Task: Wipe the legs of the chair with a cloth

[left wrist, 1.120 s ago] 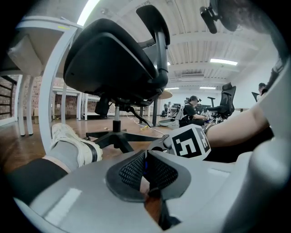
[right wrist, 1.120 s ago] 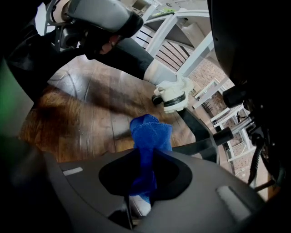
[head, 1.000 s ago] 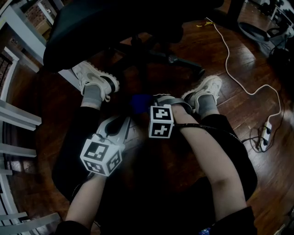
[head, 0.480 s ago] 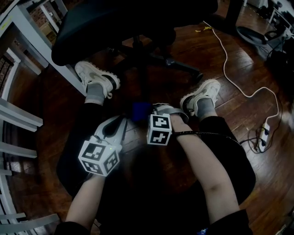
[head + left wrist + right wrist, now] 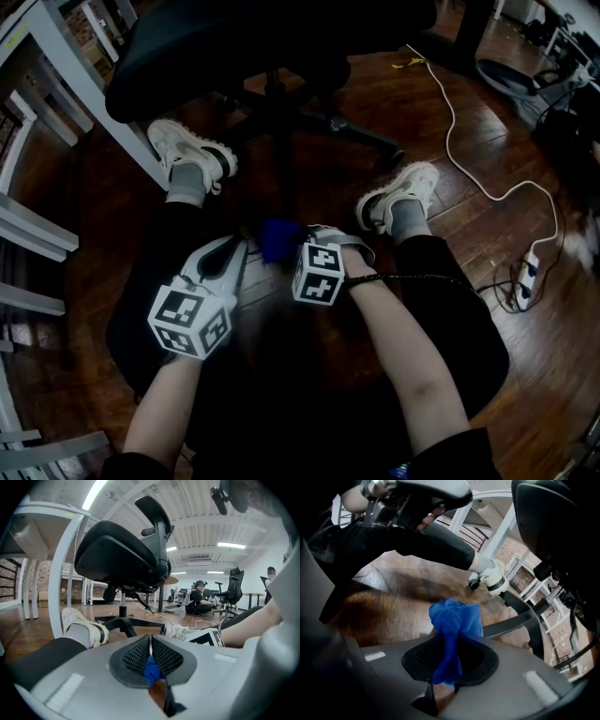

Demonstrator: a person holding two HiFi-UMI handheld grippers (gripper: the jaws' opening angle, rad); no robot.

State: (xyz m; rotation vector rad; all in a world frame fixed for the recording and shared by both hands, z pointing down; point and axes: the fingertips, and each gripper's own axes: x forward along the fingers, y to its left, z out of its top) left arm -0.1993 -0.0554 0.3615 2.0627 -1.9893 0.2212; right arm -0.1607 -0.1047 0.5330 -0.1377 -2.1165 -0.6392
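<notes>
A blue cloth (image 5: 456, 617) is clamped in the right gripper (image 5: 449, 654) and bunched above its jaws. The left gripper (image 5: 150, 645) is held closed and empty alongside. A chair leg (image 5: 520, 617) is seen near, ahead and right of the right gripper. Wiping is judged about to start, and a forward reach is needed.

Right gripper (image 5: 298, 240) w/ blue cloth (image 5: 277, 241) has slid lower in frame, farther from the chair base (image 5: 361, 137). Left gripper (image 5: 232, 251) drifted a bit left. Right shoe (image 5: 401, 195) edged left. White desk leg (image 5: 89, 89) shows more at upper left, prob. from head-cam tilt.
</notes>
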